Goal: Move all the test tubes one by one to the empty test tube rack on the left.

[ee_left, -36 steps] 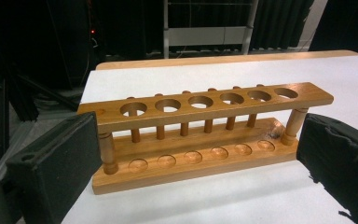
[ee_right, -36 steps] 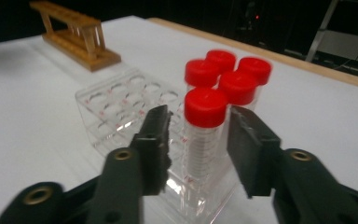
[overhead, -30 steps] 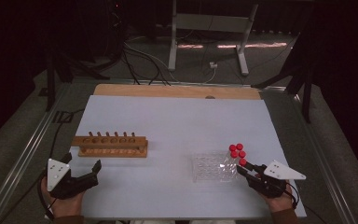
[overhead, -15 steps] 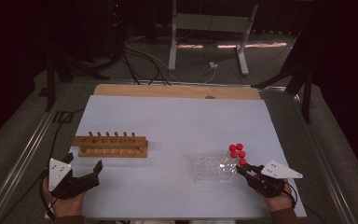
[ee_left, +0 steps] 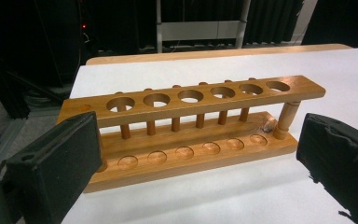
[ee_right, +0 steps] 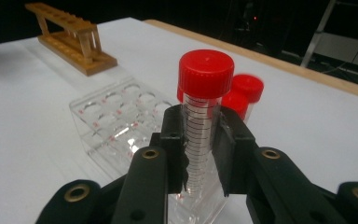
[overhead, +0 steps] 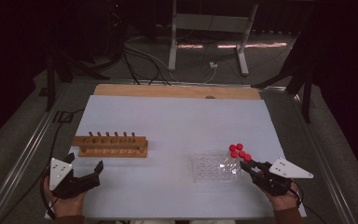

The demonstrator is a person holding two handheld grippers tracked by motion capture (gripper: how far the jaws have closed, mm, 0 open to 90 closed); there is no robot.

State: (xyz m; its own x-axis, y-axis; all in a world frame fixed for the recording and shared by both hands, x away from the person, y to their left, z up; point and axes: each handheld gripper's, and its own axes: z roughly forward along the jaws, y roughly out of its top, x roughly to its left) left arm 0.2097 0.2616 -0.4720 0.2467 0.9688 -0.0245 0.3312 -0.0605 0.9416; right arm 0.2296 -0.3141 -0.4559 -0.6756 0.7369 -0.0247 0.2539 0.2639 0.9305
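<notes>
The right claw [overhead: 250, 164] in the high view sits near the surface's [overhead: 177, 121] front right corner, pinching a red-capped tube [overhead: 247, 157] at the clear rack's [overhead: 214, 168] right end, where three more red caps [overhead: 236, 150] cluster just behind. The left claw [overhead: 94, 171] rests near the front left edge, jaws spread and holding nothing, just in front of the wooden rack [overhead: 110, 146]. Between the two racks the white surface lies bare, and so does the wide stretch behind them up to the wooden strip [overhead: 177, 91] at the far edge.

In the left claw view, the spread pads [ee_left: 56, 163] frame the wooden rack [ee_left: 191, 130], which lies apart from both; its six holes are empty.

In the right claw view, the claw [ee_right: 200, 140] is pressed onto the graduated tube [ee_right: 199, 126] below its red cap, the tube upright in a corner of the clear rack [ee_right: 112, 121]. The other caps [ee_right: 244, 91] stand close behind, the wooden rack [ee_right: 70, 37] well apart.
</notes>
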